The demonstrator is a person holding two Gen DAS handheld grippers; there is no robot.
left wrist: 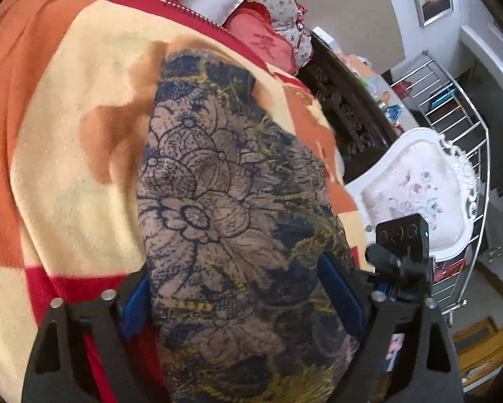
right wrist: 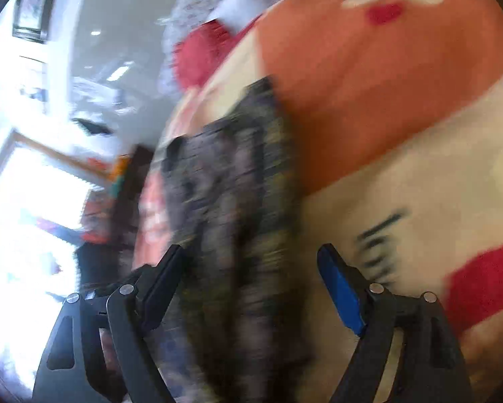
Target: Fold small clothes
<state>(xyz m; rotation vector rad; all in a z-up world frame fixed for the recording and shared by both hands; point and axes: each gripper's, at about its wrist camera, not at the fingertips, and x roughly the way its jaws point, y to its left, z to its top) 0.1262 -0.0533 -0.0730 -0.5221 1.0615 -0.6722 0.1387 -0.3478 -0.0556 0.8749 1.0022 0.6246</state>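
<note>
Lying on the blanket [left wrist: 66,174], the garment [left wrist: 224,201] is a long strip of grey-beige cloth printed with dark navy lace-like flowers and flecks of mustard yellow, running from six o'clock up toward twelve in the left wrist view. Its folded end sits between the blue pads of the left gripper [left wrist: 241,285], whose jaws stand wide, their pads just beside the cloth; whether they touch it cannot be told. In the blurred right wrist view the garment [right wrist: 224,201] stretches from six toward eleven o'clock, and the right gripper [right wrist: 255,265] is spread wide with its blue pad clear of the fabric. The blanket is cream, orange and red. At three o'clock stands a white chair [left wrist: 416,188].
</note>
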